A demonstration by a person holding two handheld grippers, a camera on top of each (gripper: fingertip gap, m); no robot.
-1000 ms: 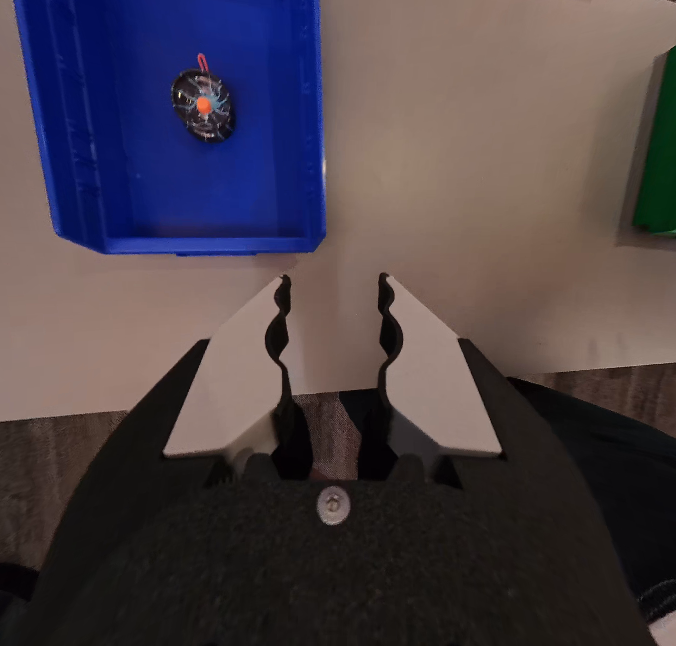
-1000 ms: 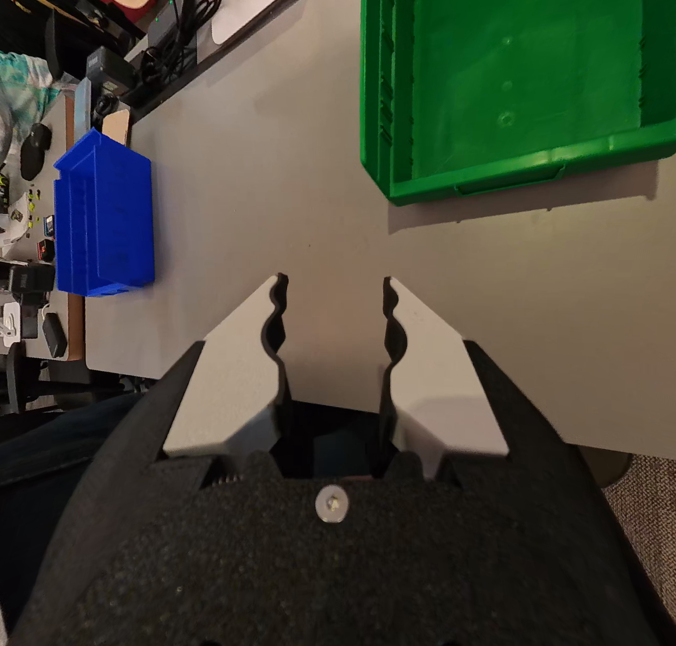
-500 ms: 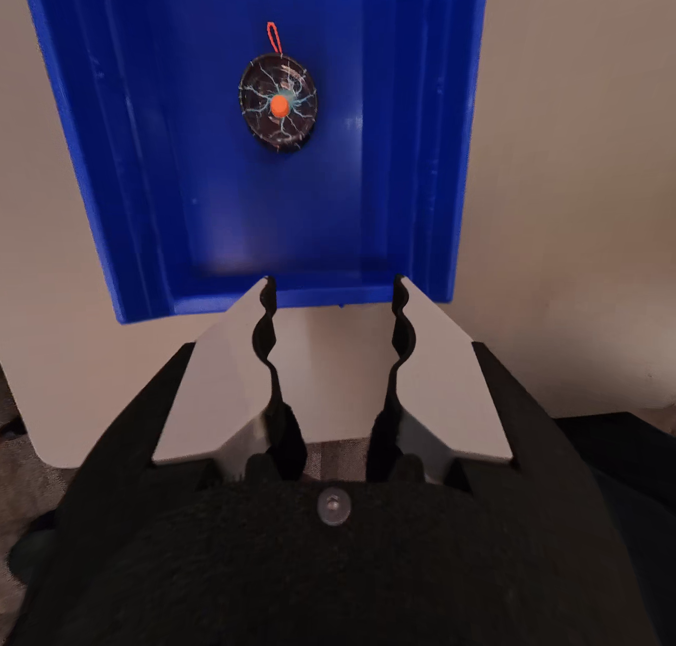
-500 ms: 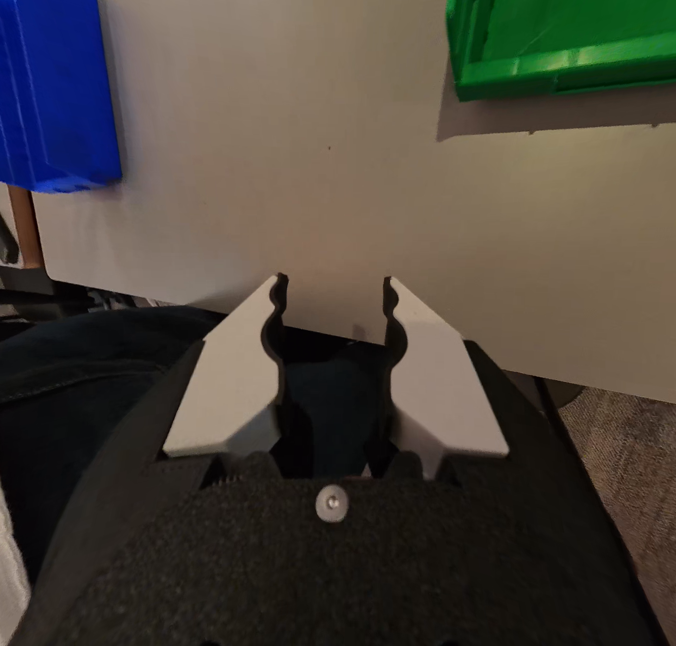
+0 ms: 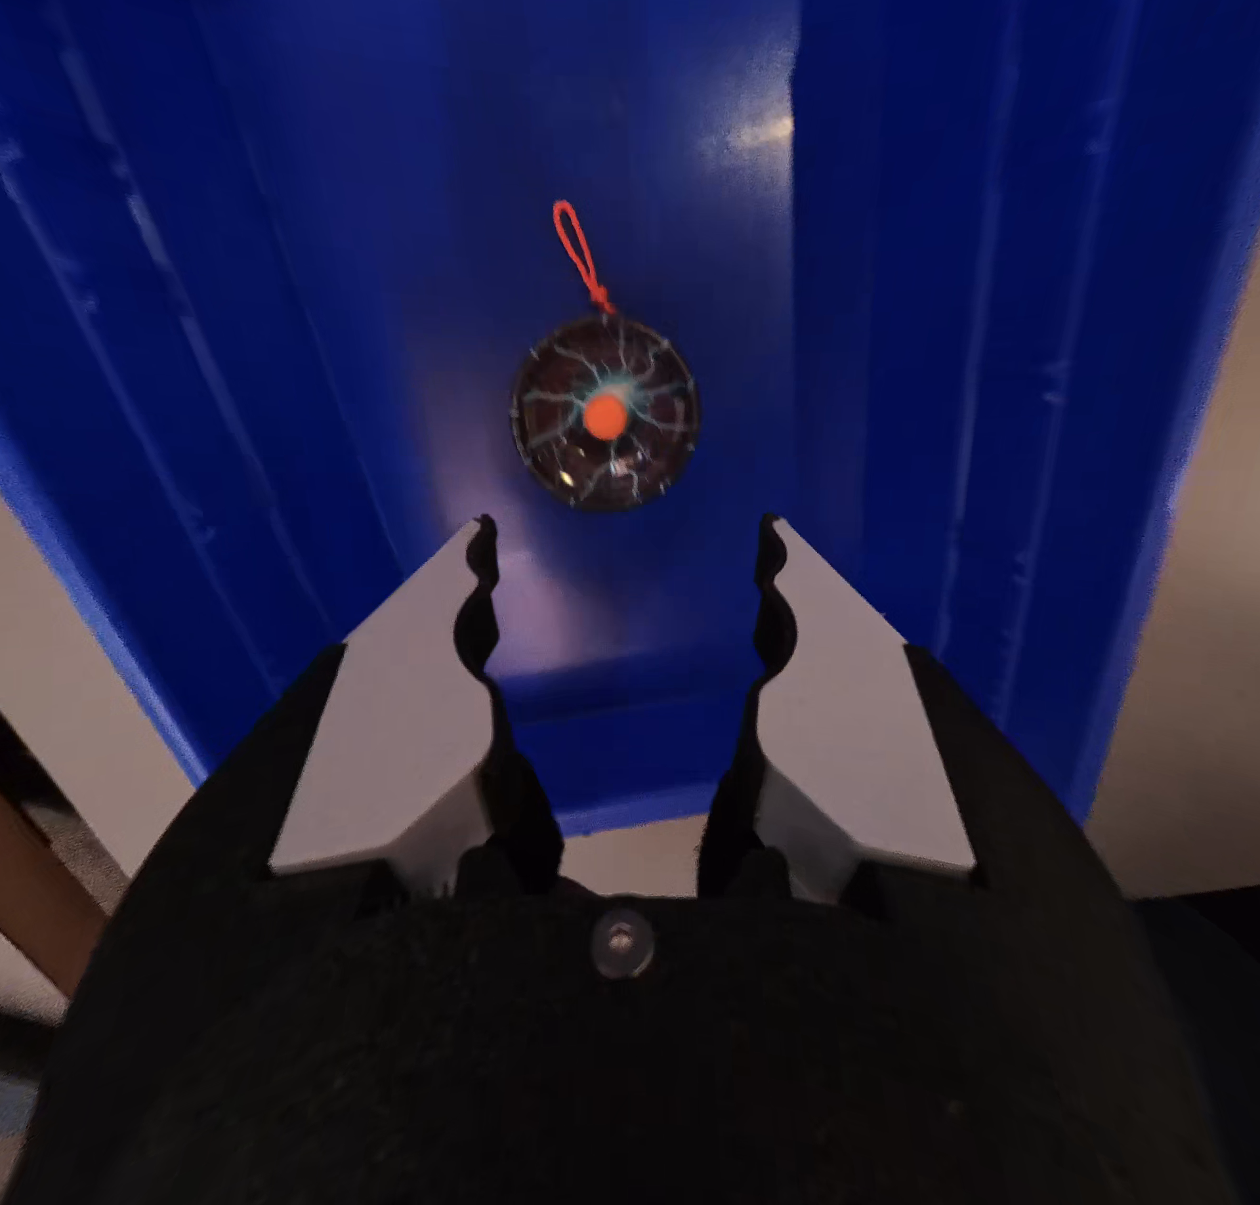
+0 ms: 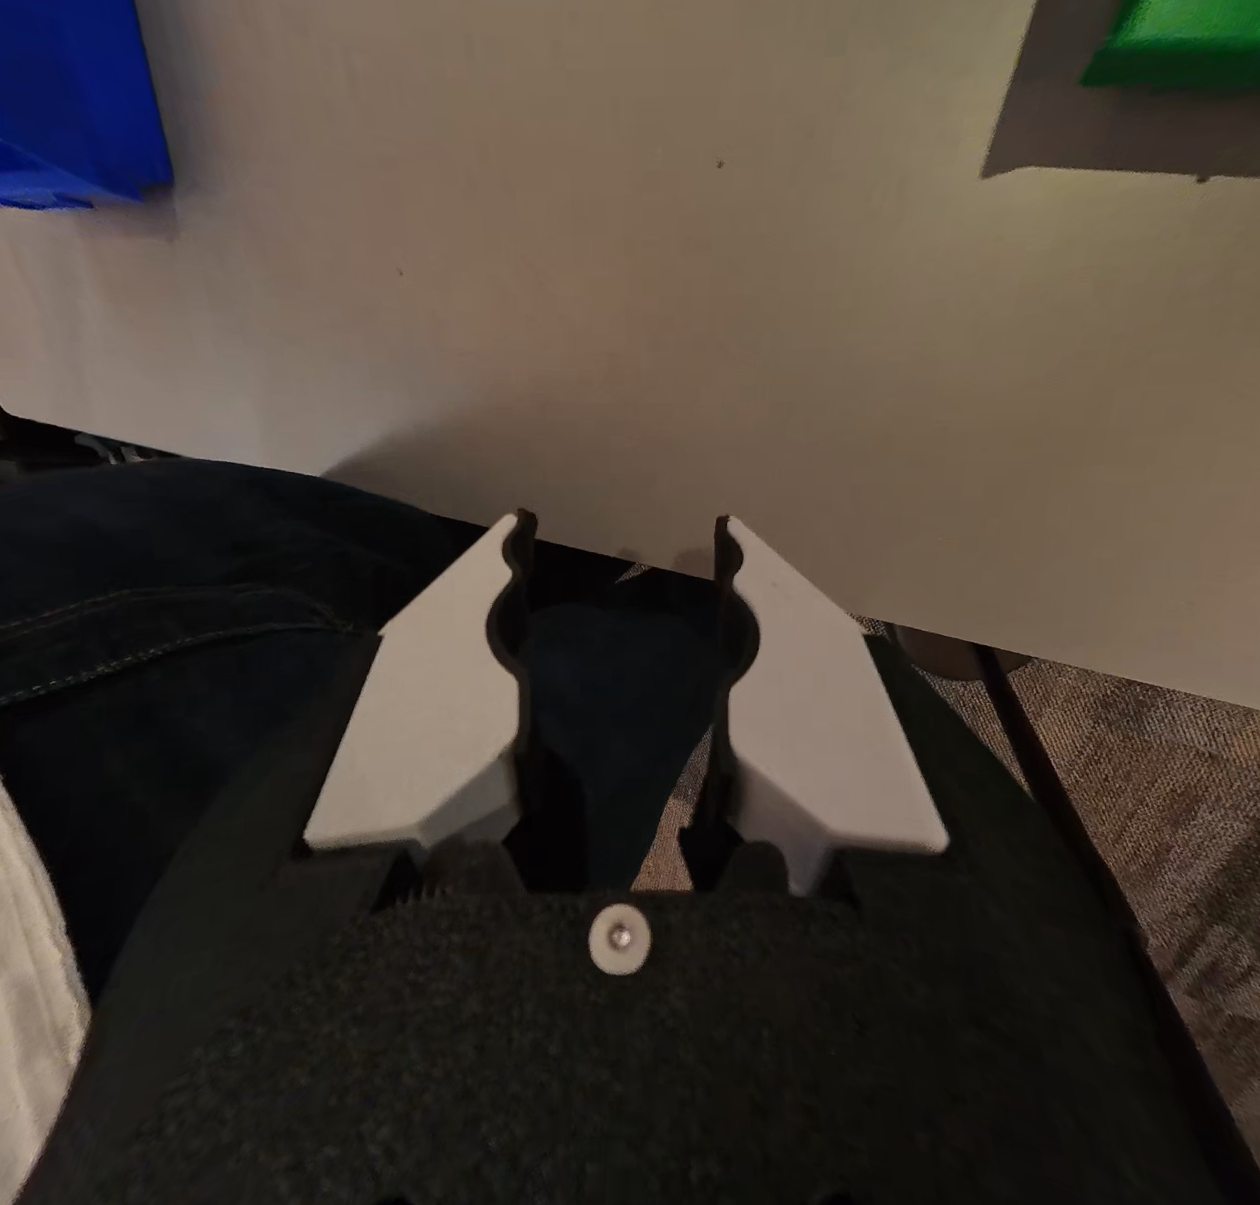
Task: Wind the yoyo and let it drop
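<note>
A dark round yoyo [image 5: 604, 415] with an orange centre and pale blue streaks lies flat on the floor of a blue bin [image 5: 286, 299]. A short red string loop [image 5: 578, 252] sticks out from its far side. My left gripper [image 5: 626, 524] is open and empty, hovering over the bin just short of the yoyo. My right gripper [image 6: 622, 524] is open and empty at the near edge of the white table [image 6: 648, 231], over a person's dark trouser leg [image 6: 177, 599].
The blue bin's corner [image 6: 68, 81] shows at the left of the right wrist view, and a green bin's corner [image 6: 1173, 33] at the upper right. Carpet [image 6: 1104, 797] lies below the table edge. The blue bin's walls stand on both sides of my left gripper. The grippers' ends are close to 60 cm from one another. Measured from the fingertips, the dark round yoyo [image 5: 604, 415] is 4 cm or so from the left gripper and 60 cm from the right.
My left gripper has moved forward over the blue bin toward the yoyo and opened wider. My right gripper has drawn back from the green bin to the table's near edge.
</note>
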